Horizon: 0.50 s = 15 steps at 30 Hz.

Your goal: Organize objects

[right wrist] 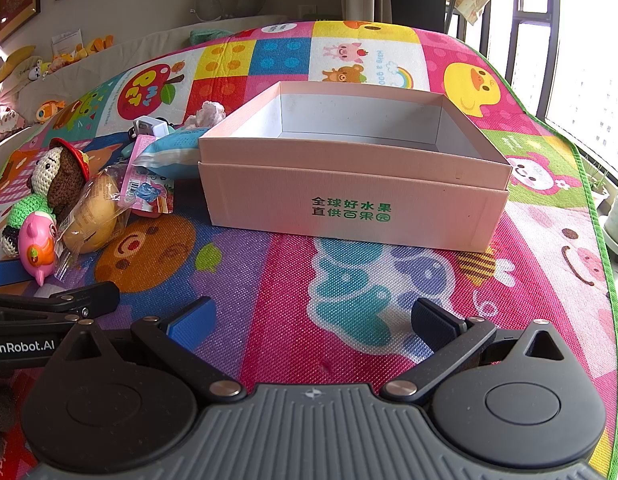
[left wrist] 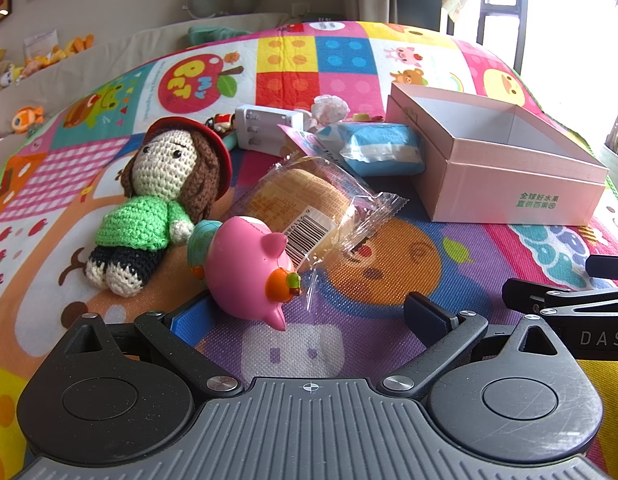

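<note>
Your left gripper sits at the bottom of its frame with fingers spread wide, gripping nothing; a glossy pink pig toy with an orange snout lies just ahead of the blue pad, left of centre. Behind it a clear-wrapped bun touches the pig, and a crocheted doll in green sweater and red hat lies at mid-left. The pink box stands at right.

Your right gripper is likewise spread and empty at frame bottom. The pink box, open-topped with green lettering, fills the centre on the play mat; the pig, bun and doll cluster at the left edge.
</note>
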Available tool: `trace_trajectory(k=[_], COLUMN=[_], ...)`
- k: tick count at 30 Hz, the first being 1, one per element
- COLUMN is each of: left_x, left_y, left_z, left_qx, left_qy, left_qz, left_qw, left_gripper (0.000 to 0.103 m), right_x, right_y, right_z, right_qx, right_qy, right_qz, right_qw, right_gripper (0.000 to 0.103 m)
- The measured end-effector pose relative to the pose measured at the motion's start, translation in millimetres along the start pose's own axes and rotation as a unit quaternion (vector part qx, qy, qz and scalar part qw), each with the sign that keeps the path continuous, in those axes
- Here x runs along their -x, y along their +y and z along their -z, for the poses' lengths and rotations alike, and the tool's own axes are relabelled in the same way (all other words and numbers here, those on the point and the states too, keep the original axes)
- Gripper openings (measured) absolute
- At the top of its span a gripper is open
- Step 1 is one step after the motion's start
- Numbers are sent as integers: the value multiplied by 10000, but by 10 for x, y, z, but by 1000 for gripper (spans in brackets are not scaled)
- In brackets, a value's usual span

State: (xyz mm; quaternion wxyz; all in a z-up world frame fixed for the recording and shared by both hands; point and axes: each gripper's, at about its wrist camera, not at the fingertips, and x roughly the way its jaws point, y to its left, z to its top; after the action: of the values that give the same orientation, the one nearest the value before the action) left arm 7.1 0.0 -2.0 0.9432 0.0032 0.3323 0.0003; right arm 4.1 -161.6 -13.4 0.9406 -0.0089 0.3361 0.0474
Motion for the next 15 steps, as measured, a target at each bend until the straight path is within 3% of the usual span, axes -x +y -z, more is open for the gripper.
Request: trace_trajectory(k=[15], left_x=[-21], left_y=[-2], left_z=[-9], left_qx=[-7], left_qy=[0], left_qz=[-2], left_qw=[10000], left_gripper=[102], right_x=[4], right_y=[2], right_z=[0], right_qx=[2], right_qy=[1], right_qz=[1], right_qw=[10000], right_gripper=[103])
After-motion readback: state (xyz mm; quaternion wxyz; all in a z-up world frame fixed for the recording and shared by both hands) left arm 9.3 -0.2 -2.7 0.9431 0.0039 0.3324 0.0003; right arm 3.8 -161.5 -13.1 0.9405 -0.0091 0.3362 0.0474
